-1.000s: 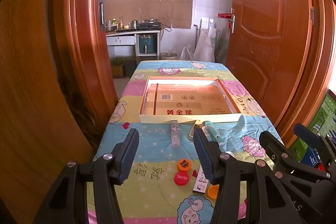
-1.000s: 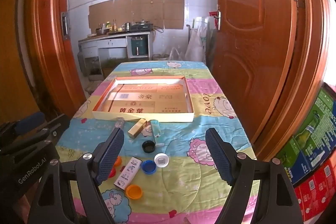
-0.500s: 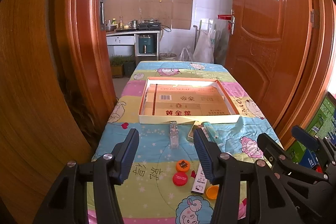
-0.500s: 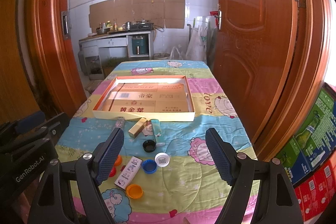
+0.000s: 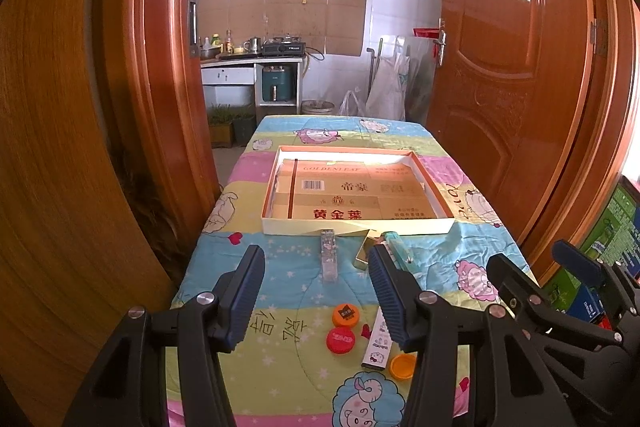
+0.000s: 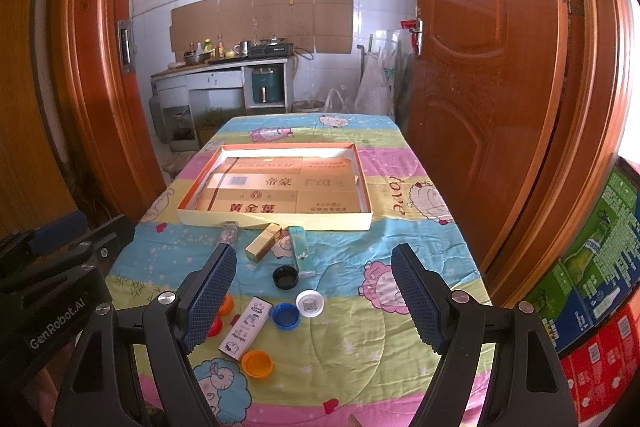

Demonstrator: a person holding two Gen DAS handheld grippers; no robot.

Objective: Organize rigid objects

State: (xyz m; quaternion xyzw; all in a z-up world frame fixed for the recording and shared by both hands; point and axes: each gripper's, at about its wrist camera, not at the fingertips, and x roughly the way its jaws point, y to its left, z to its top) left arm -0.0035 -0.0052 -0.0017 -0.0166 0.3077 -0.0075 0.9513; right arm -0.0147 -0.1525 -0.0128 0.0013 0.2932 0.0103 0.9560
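Both tools hang above the near end of the surface (image 6: 420, 239), which is covered by a bright cartoon-print cloth. The left tool (image 5: 316, 291) has its jaws spread wide with nothing between them. The right tool (image 6: 312, 291) is also spread wide and holds nothing.

A shallow cardboard tray (image 6: 276, 218) sits flat in the middle of the surface, its inside lined with printed cardboard. Just in front of its near wall lie three small things in a row: a clear patterned lighter (image 5: 328, 259), a gold box (image 6: 263, 242) lying at a slant, and a green lighter (image 6: 299, 254).

Nearer the tools is a loose group of bottle caps: a black cap (image 6: 285, 277), a white cap (image 6: 310, 303), a blue cap (image 6: 285, 315) touching the white one, and an orange cap (image 6: 258, 363) closest to the near edge. A small white carton (image 6: 245, 323) lies flat between the blue cap and the right tool's left finger. In the left wrist view an orange cap with a dark label (image 5: 346, 313) and a red cap (image 5: 340, 339) lie just beside each other, left of the carton
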